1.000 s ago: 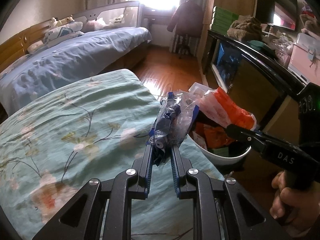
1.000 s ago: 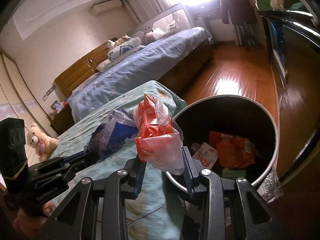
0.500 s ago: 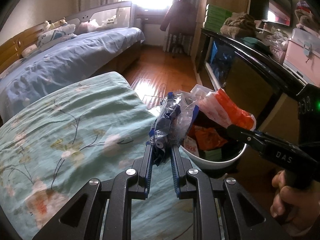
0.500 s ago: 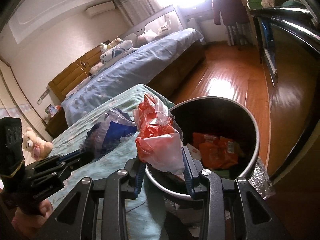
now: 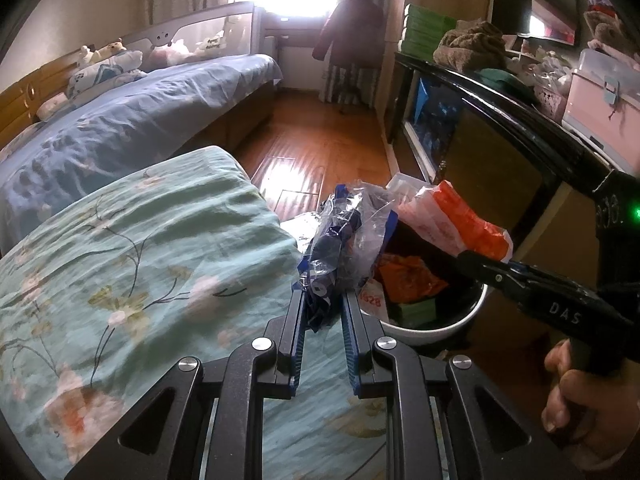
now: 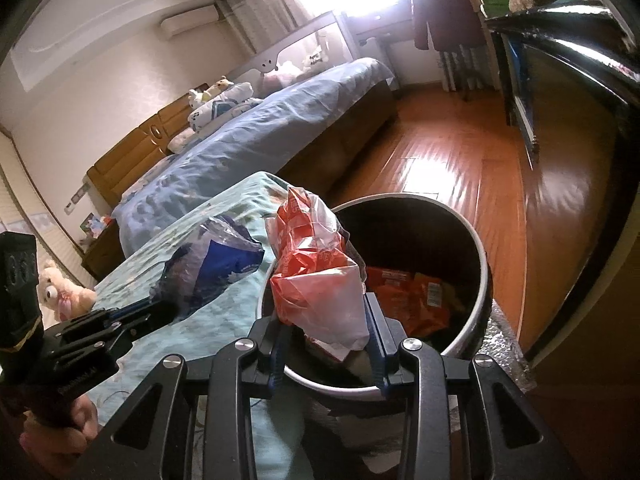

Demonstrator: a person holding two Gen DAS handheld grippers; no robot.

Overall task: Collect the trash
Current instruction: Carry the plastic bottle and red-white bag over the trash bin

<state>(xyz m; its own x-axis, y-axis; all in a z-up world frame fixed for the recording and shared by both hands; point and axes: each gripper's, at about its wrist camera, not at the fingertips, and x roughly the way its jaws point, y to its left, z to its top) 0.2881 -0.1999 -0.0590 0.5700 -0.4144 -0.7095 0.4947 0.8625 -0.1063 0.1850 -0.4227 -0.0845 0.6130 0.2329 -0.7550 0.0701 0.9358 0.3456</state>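
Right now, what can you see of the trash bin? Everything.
The trash bin is a round open pail with a pale rim and dark inside, standing on the wooden floor beside the green floral bedspread. Inside lie orange wrappers and a white packet with red print. The right gripper holds a red-and-white wrapper over its opening. No lid is visible.

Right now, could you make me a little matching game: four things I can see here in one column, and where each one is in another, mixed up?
Things:
1. blue wrapper
2. orange-and-white bag
3. orange packets
4. teddy bear

Places:
A. lying at the bottom of the bin
B. pinched in the right gripper
C. on the flowered green bedcover, far left in the right wrist view
D. pinched in the left gripper

Pairs: 1-D, 2-B, 3-A, 4-C
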